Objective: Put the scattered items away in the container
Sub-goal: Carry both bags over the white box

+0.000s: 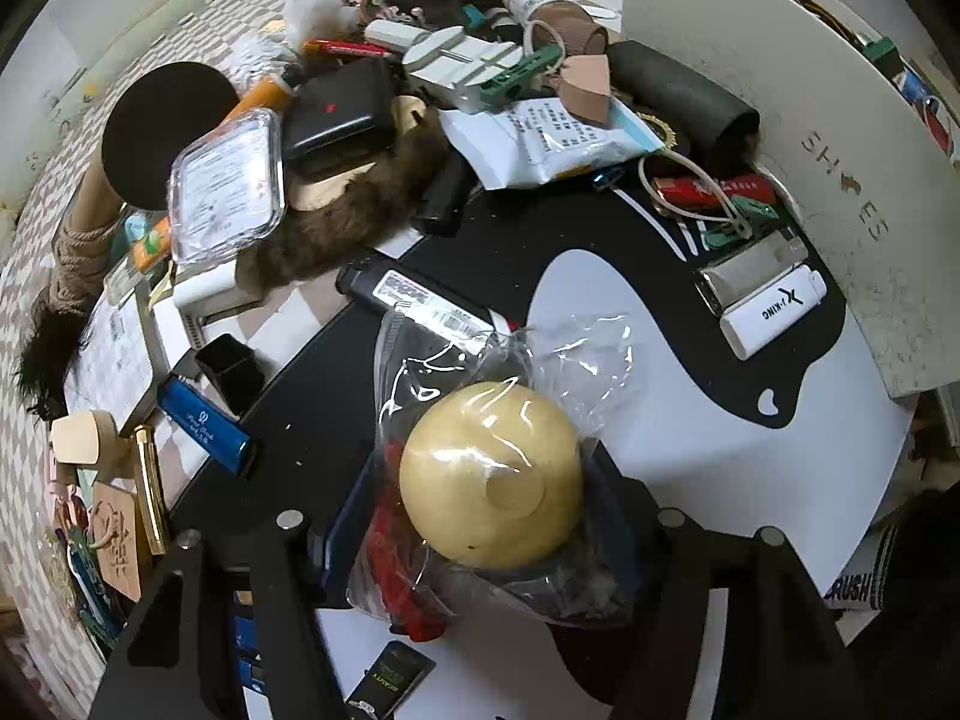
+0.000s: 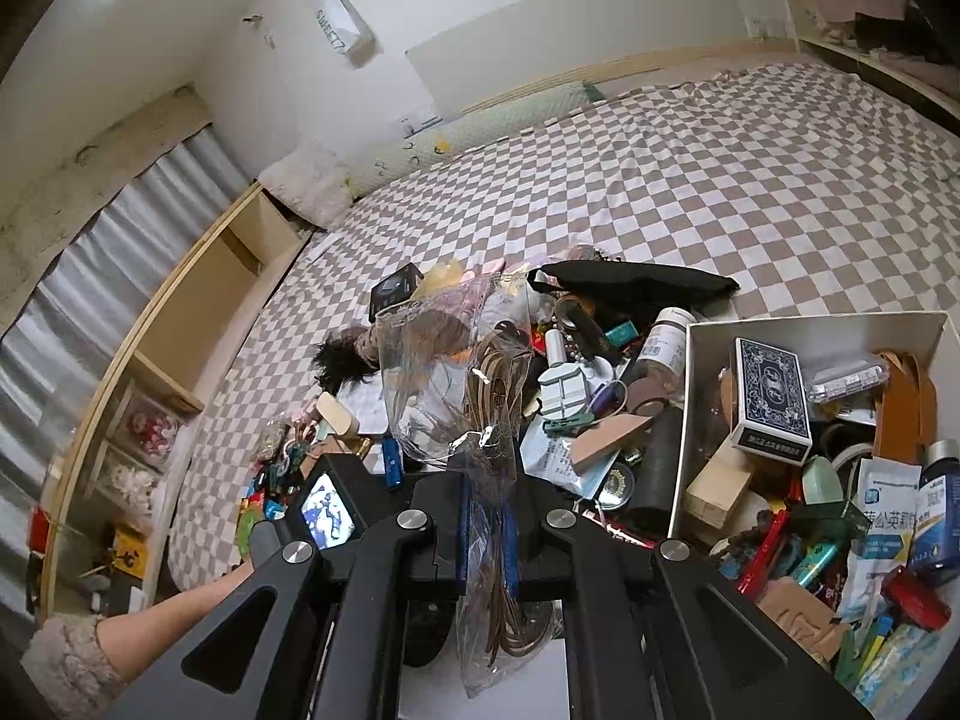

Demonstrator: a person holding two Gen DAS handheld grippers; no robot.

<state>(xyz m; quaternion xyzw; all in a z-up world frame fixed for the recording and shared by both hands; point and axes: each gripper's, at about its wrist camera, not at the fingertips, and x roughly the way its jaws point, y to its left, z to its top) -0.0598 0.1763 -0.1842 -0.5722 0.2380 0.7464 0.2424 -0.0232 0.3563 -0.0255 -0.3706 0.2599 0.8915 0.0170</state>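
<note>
Bag point(image 2: 474, 420) hides right tongs' point(image 2: 486, 534) tips.

Location type: a bedroom in a home. Evidence in the right wrist view: a bed covered by a checkered sheet point(image 2: 690, 180) fills the upper right and centre of the frame; a fluffy pillow point(image 2: 306, 186) lies at the head end, left of centre, with a long patterned bolster point(image 2: 510, 114) beside it against the white wall. A wooden bedside shelf unit point(image 2: 180, 330) runs down the left edge, beside grey pleated curtains point(image 2: 78, 276). Personal clutter is heaped on the sheet in the lower half, next to a white box point(image 2: 810, 324) at lower right
</note>
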